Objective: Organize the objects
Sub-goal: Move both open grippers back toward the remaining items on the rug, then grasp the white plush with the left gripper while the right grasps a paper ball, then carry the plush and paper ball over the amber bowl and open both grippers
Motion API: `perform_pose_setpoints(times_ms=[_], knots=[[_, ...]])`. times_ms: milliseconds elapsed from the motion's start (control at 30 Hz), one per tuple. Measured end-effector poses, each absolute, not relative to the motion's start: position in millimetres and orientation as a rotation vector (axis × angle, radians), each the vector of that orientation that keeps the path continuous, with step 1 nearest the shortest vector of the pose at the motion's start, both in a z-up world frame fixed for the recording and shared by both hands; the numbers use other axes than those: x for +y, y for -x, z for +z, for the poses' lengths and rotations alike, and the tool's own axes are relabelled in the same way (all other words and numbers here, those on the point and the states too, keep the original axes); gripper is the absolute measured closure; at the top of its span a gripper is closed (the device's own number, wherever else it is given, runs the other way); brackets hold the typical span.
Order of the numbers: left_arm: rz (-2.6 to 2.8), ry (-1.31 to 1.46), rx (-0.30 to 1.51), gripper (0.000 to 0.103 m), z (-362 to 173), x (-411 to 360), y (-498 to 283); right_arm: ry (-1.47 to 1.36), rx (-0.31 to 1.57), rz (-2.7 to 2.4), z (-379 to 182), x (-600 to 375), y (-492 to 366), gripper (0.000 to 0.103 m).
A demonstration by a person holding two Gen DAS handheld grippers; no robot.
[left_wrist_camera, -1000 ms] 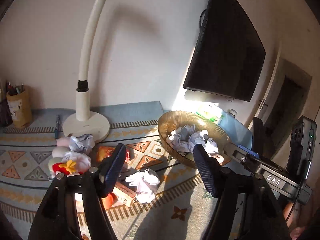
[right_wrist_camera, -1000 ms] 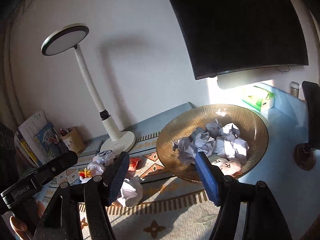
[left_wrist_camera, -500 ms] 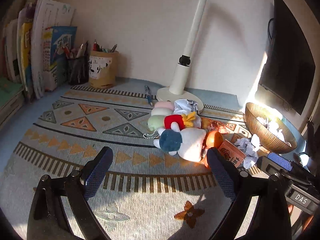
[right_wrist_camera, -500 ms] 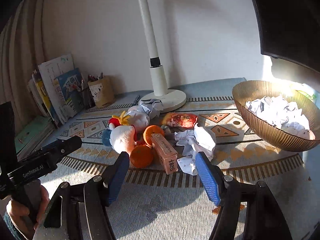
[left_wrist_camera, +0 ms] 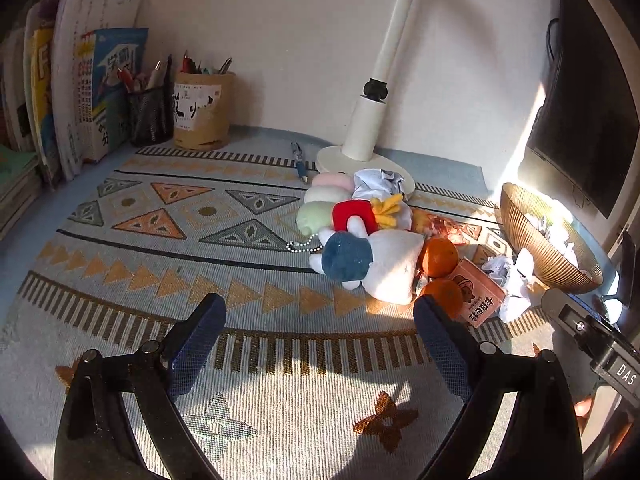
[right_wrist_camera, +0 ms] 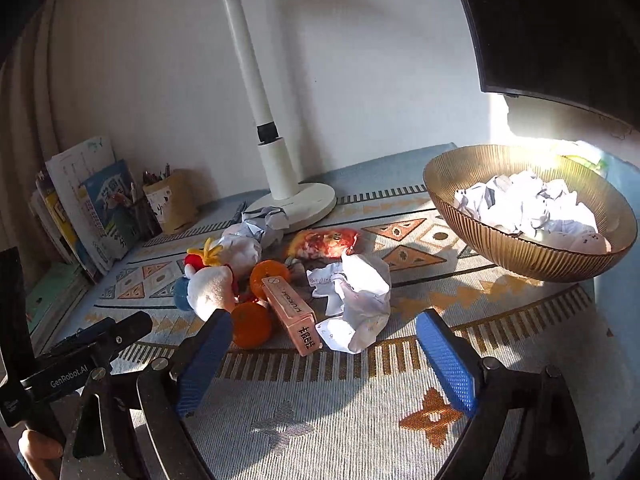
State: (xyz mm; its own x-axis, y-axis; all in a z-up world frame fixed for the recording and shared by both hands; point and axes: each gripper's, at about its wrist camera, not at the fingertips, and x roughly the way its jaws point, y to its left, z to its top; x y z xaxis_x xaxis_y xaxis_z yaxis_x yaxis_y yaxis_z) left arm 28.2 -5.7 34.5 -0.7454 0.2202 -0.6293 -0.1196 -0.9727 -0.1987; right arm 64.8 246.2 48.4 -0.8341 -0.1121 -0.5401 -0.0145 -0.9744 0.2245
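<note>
The left hand-held gripper (left_wrist_camera: 318, 324) hangs above the patterned mat (left_wrist_camera: 160, 216) on the bench, its blue-padded fingers (left_wrist_camera: 196, 344) spread wide with nothing between them. The right hand-held gripper (right_wrist_camera: 324, 344) is likewise spread wide and holds nothing; it sits low over the mat, just short of the clutter.

The clutter lies in one heap in front of the white lamp (right_wrist_camera: 280, 184). Nearest the right hand-held gripper are a crumpled paper (right_wrist_camera: 356, 300), a pink box (right_wrist_camera: 290, 312) lying on its side just beside it, and two oranges (right_wrist_camera: 252, 324) touching the box on its other side. A white plush toy (left_wrist_camera: 384, 268) with a blue part lies against the oranges, and behind it sit a red and yellow toy (left_wrist_camera: 360, 214), some pale soft pieces (left_wrist_camera: 320, 200) and another crumpled paper (right_wrist_camera: 266, 222) at the lamp's foot. A red snack packet (right_wrist_camera: 324, 242) lies between the heap and the ribbed amber bowl (right_wrist_camera: 500, 248), which stands apart to the right and holds more paper balls (right_wrist_camera: 524, 204) (the far side of the bowl is washed out by sunlight).

A pen (left_wrist_camera: 299, 160) lies by the lamp base. At the far left a brown pen cup (left_wrist_camera: 202, 114), a black mesh cup (left_wrist_camera: 148, 114) and upright books (left_wrist_camera: 80, 92) stand against the wall. A dark screen (right_wrist_camera: 552, 28) hangs above the bowl.
</note>
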Motion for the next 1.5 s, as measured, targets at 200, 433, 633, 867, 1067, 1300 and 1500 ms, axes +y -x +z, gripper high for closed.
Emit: perform_pose_setpoints(times_ms=[200,433,633,867,1067,1300,1500], knots=[[2.552,1.171,-0.332,0.009,37.7,7.2,6.1,-1.129,-0.587,-2.864,31.8,277.8,-31.2,0.027],[2.58,1.188,-0.109,0.014,27.6,42.5,35.4,-1.14,-0.522,-2.779,35.3,274.7,-0.2,0.028],[2.603,1.188,-0.065,0.03,18.0,46.6,45.9,-1.131,-0.538,-2.738,26.1,274.1,3.0,0.055],[2.597,1.073,-0.14,0.034,30.7,37.0,25.4,-0.969,-0.502,-2.784,39.2,271.9,-14.9,0.056],[2.604,0.983,-0.2,0.034,47.8,27.1,-9.3,-0.905,-0.442,-2.827,48.4,266.4,-31.2,0.056],[2.61,0.916,-0.173,0.034,49.5,26.1,-36.7,-0.937,-0.373,-2.862,51.2,275.0,-64.9,0.056],[2.607,0.914,-0.167,0.034,44.0,28.5,-41.7,-0.932,-0.311,-2.913,51.5,287.0,-89.7,0.056]])
